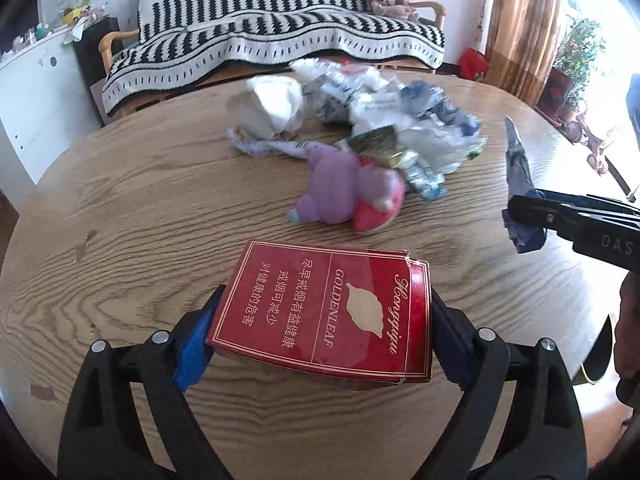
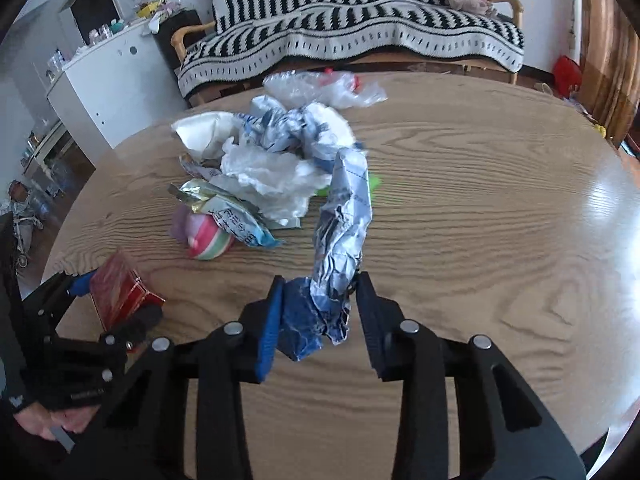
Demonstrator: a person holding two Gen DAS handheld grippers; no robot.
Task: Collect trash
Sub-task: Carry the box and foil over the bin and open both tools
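red cigarette carton (image 1: 324,312) sits clamped across its short sides in the left gripper (image 1: 320,320) at 6 o'clock, lifted clear of the wooden table (image 1: 140,208); remaining trash pile (image 1: 360,120) lies at 12.

right view: right gripper (image 2: 320,312) at 6 o'clock pinches a crumpled blue-white wrapper (image 2: 340,232) trailing toward 12. no bin visible.
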